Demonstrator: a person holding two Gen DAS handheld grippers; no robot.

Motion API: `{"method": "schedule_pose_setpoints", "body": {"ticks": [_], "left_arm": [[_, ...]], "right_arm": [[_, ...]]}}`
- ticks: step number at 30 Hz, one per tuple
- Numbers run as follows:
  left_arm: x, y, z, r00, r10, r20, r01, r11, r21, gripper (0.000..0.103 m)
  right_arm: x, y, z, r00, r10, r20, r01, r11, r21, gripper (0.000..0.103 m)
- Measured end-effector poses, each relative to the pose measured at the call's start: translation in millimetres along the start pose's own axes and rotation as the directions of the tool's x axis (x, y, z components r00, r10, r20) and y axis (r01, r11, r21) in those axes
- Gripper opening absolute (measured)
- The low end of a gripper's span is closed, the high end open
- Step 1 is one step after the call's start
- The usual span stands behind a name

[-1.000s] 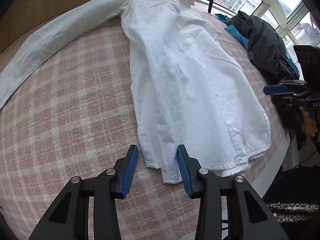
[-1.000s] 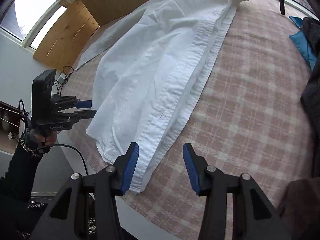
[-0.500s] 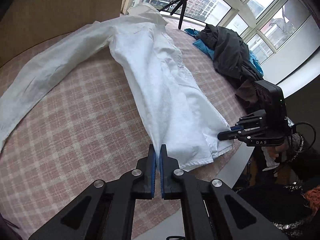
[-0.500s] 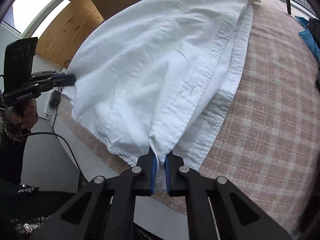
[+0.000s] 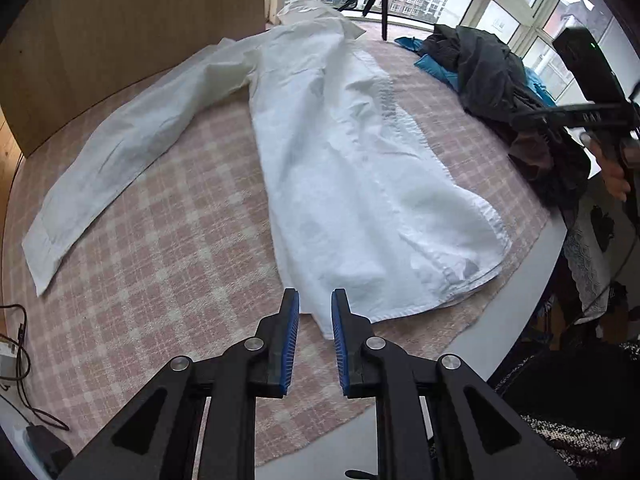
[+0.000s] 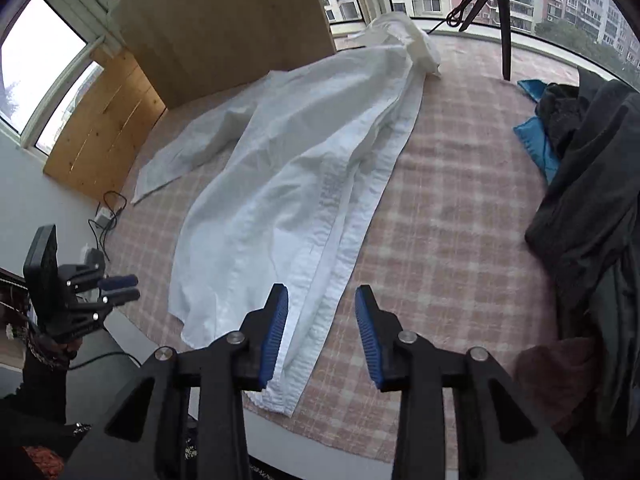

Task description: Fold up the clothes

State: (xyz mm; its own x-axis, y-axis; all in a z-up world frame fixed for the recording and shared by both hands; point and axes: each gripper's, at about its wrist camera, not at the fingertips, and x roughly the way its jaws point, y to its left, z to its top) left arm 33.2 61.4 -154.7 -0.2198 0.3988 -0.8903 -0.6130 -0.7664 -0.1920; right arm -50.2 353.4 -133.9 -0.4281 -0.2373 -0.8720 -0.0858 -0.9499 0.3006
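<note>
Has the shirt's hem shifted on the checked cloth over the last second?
Yes. The white shirt hem, pulled toward the table's near edge, now overhangs the checked cloth there.

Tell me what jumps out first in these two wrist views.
The long white shirt dominates, spread lengthwise across the pink plaid cloth, one sleeve flung out to the left. Both tongs hang open near its hem: left tongs at the near corner, right tongs by the button placket. A heap of dark clothes sits at the far right under the windows.
</note>
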Motion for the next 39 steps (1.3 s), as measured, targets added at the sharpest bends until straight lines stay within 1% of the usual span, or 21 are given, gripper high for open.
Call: {"method": "schedule_pose_setpoints", "body": {"ticks": [1,2,3,5,6,8,10,14,19,20,24,26,27,28,29,30,31,32,33,35,39], "left_arm": [[-2,-13,3,1.0,-0.025,0.011,0.025,1.0,0.011,0.021],[-4,-27,5,0.999,-0.05,0.021,0.05,0.999,0.021,0.022],[-3,-40,7,0.998,-0.057,0.027,0.056,0.998,0.033,0.023],[1,-67,11,0.997,-0.064,0.036,0.062,0.996,0.057,0.031],[5,-76,13,0.997,-0.06,0.04,0.058,0.997,0.05,0.036],[17,-91,19,0.998,-0.056,0.042,0.055,0.998,0.02,0.037],[33,-105,26,0.998,-0.049,0.031,0.049,0.999,-0.02,0.04],[62,-121,31,1.0,0.007,-0.003,-0.007,0.992,-0.128,0.043],[90,-138,34,0.997,0.059,-0.057,-0.072,0.961,-0.266,0.044],[94,-142,36,0.994,0.081,-0.067,-0.096,0.956,-0.276,0.044],[109,-148,42,0.978,0.169,-0.119,-0.197,0.939,-0.282,0.046],[117,-149,43,0.97,0.193,-0.147,-0.229,0.931,-0.284,0.044],[120,-149,44,0.968,0.196,-0.159,-0.235,0.93,-0.284,0.04],[123,-148,44,0.965,0.197,-0.17,-0.24,0.928,-0.284,0.029],[125,-147,43,0.962,0.204,-0.181,-0.25,0.926,-0.283,0.022],[127,-146,42,0.958,0.212,-0.192,-0.261,0.923,-0.282,0.011],[127,-144,42,0.956,0.217,-0.197,-0.268,0.92,-0.286,0.006],[126,-141,42,0.958,0.214,-0.193,-0.265,0.916,-0.3,0.005],[121,-139,42,0.96,0.211,-0.183,-0.261,0.911,-0.319,0.003],[111,-134,41,0.966,0.206,-0.158,-0.25,0.9,-0.357,0.003],[88,-135,41,0.971,0.209,-0.119,-0.239,0.893,-0.381,0.003]], "right_arm": [[-2,-4,16,1.0,-0.011,0.019,0.011,1.0,0.001,0.044],[-4,-9,31,0.999,-0.024,0.037,0.024,1.0,0.001,0.045],[-1,-14,49,0.998,-0.047,0.045,0.048,0.999,-0.015,0.045],[9,-23,79,0.995,-0.085,0.049,0.088,0.994,-0.058,0.045],[17,-30,92,0.996,-0.085,0.041,0.087,0.994,-0.06,0.045],[34,-45,118,0.996,-0.082,0.023,0.083,0.995,-0.062,0.045],[56,-58,137,0.999,-0.038,-0.002,0.038,0.998,-0.046,0.045],[107,-76,165,0.996,0.028,-0.082,-0.032,0.999,-0.037,0.045],[157,-87,187,0.978,0.133,-0.161,-0.139,0.99,-0.024,0.045],[164,-87,189,0.972,0.155,-0.175,-0.16,0.987,-0.017,0.045],[189,-88,195,0.957,0.184,-0.223,-0.191,0.982,-0.012,0.045],[197,-89,197,0.951,0.195,-0.239,-0.205,0.979,-0.016,0.045],[199,-92,198,0.948,0.215,-0.234,-0.222,0.975,-0.004,0.045],[201,-94,200,0.945,0.235,-0.229,-0.239,0.971,0.008,0.045],[203,-97,201,0.941,0.254,-0.223,-0.256,0.967,0.019,0.045],[203,-99,202,0.94,0.27,-0.21,-0.27,0.962,0.027,0.045],[203,-101,203,0.939,0.284,-0.196,-0.284,0.958,0.032,0.037],[200,-101,205,0.94,0.291,-0.176,-0.292,0.956,0.021,0.017],[196,-100,207,0.94,0.297,-0.166,-0.301,0.954,0.002,0.011],[184,-97,210,0.939,0.31,-0.147,-0.317,0.948,-0.032,0.006],[157,-88,217,0.936,0.333,-0.114,-0.344,0.934,-0.099,0.005]]}}
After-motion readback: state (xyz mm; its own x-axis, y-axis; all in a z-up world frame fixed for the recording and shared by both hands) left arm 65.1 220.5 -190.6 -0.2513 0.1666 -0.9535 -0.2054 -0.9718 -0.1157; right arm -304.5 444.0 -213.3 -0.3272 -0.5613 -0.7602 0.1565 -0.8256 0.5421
